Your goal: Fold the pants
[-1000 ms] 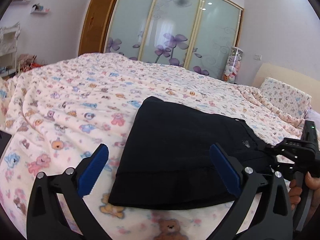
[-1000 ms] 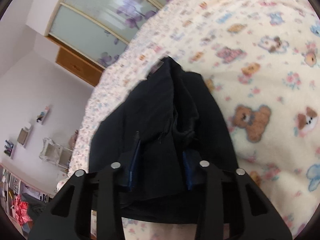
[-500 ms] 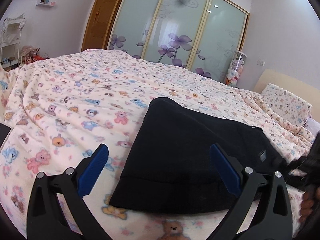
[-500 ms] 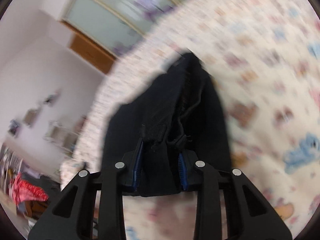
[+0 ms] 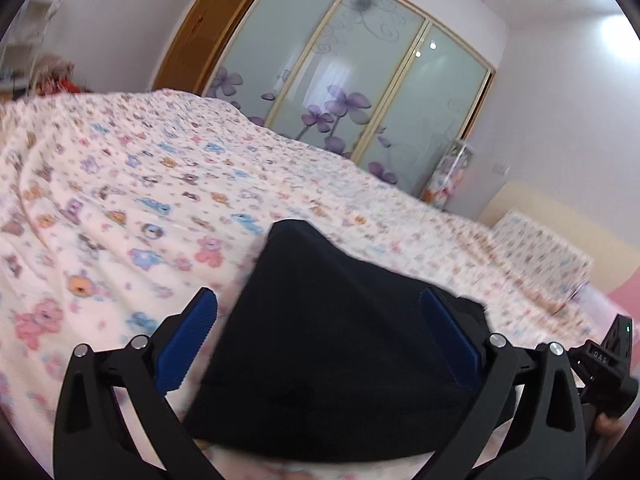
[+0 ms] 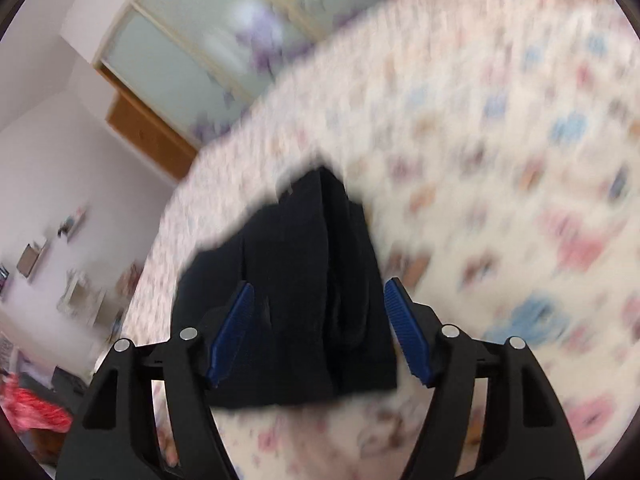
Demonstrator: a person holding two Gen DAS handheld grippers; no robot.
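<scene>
Folded pants [image 5: 336,344] on bed [image 5: 120,200], wardrobe [image 5: 340,80] behind.

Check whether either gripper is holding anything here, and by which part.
Nothing is held. The folded black pants lie on the bear-print bedspread; the left gripper is open, and the right gripper's jaws are opening, pads off the cloth.

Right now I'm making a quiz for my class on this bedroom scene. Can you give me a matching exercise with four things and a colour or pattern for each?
Things:
1. folded pants
2. bedspread
3. gripper pads
4. wardrobe doors

Descriptions:
A. frosted glass with purple flowers
B. blue, ribbed
C. plain black
D. cream with cartoon bears

Pairs: 1-C, 2-D, 3-B, 4-A
</scene>
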